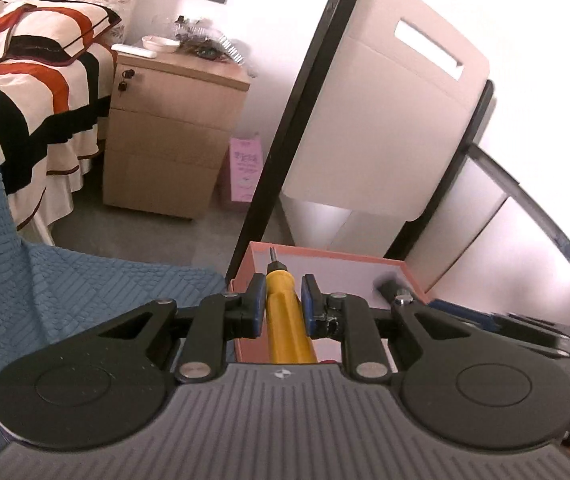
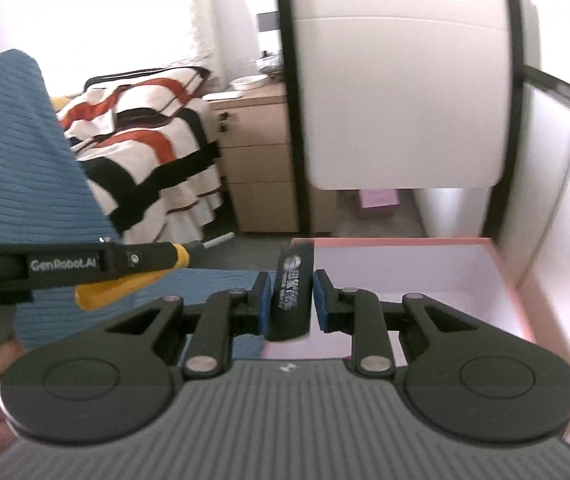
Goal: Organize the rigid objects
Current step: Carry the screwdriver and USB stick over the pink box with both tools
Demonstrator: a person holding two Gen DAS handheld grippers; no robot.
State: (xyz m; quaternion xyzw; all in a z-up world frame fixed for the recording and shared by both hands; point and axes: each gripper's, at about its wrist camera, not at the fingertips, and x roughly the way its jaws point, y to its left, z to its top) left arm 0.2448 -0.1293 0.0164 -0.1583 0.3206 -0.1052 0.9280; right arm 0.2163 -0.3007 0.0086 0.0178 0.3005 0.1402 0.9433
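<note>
Left gripper point(image 1: 283, 300): closed on the yellow screwdriver point(image 1: 288, 320), which is held over the near left part of the pink box point(image 1: 365, 260), tip pointing away.
Right gripper point(image 2: 292, 300): a black block point(image 2: 291, 300) with white print is seen between the blue pads point(image 2: 321, 300); the left pad is touched, the right one just beside it.
Pink box: set against the blue cover point(image 1: 85, 280), with a white chair point(image 1: 385, 120) behind it.
</note>
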